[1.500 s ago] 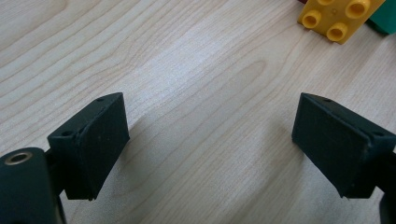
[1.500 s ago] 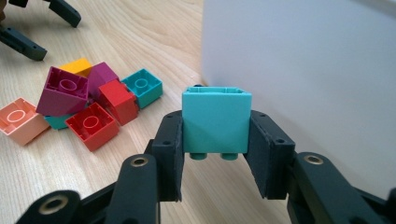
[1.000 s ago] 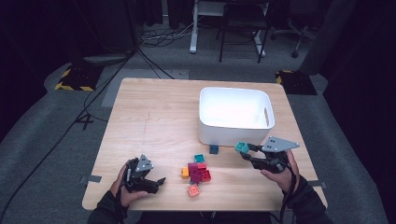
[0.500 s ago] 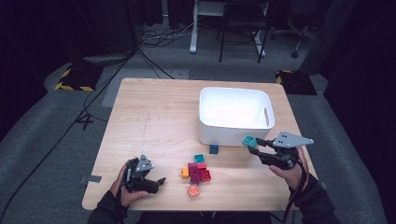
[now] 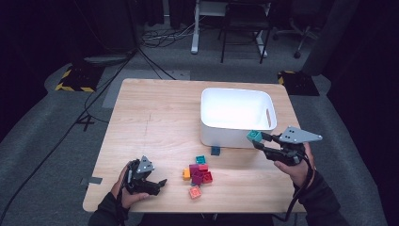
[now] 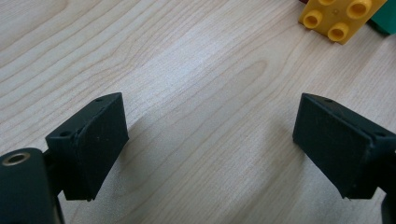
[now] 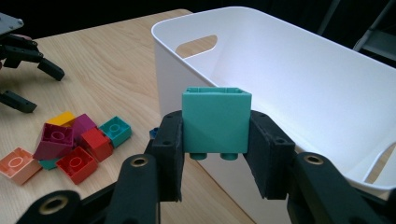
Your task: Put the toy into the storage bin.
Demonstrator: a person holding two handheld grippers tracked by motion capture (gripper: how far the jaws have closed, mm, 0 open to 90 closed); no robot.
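Observation:
My right gripper [image 7: 215,142] is shut on a teal brick [image 7: 215,122], held studs-down in the air just in front of the white bin [image 7: 299,84]. From above, the teal brick [image 5: 254,136] hangs at the bin's [image 5: 235,96] near right corner, with the right gripper [image 5: 259,140] pointing left. My left gripper [image 5: 162,183] rests low on the table at the front left, open, nothing between its jaws [image 6: 210,140]. A cluster of loose bricks [image 5: 197,174] in magenta, red, orange and teal lies between the two hands.
A yellow brick [image 6: 341,16] lies ahead of the left gripper. A small dark blue brick [image 5: 215,150] sits against the bin's front wall. A salmon brick [image 5: 194,192] lies near the table's front edge. The table's left half is bare wood.
My right gripper has risen with the teal brick and moved toward the bin's near right corner. The left gripper has stayed put.

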